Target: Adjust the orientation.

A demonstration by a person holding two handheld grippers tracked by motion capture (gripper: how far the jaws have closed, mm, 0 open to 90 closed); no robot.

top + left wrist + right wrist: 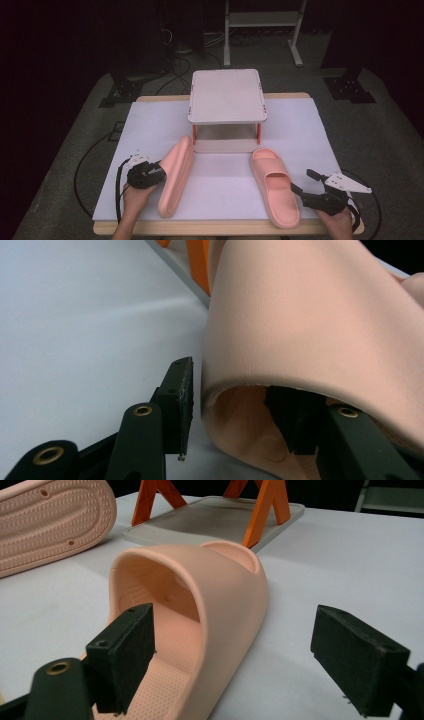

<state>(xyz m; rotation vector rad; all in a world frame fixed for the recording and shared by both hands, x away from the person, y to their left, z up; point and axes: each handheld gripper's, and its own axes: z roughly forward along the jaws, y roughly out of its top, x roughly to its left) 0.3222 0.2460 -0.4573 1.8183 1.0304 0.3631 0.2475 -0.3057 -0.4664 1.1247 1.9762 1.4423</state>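
Black jaws of left gripper (235, 405) straddle the strap of the tilted pink foam slide sandal (310, 340), one inside, one outside, slight gap. Right gripper (235, 655) spread wide; second pink sandal (200, 610) flat, between its jaws.

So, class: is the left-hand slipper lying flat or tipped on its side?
Tipped on its side: the left slipper shows its ridged sole in the right gripper view, unlike the flat right slipper.

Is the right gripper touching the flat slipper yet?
Apart. In the right gripper view the right gripper is open, its jaws straddling the flat slipper's side with visible gaps.
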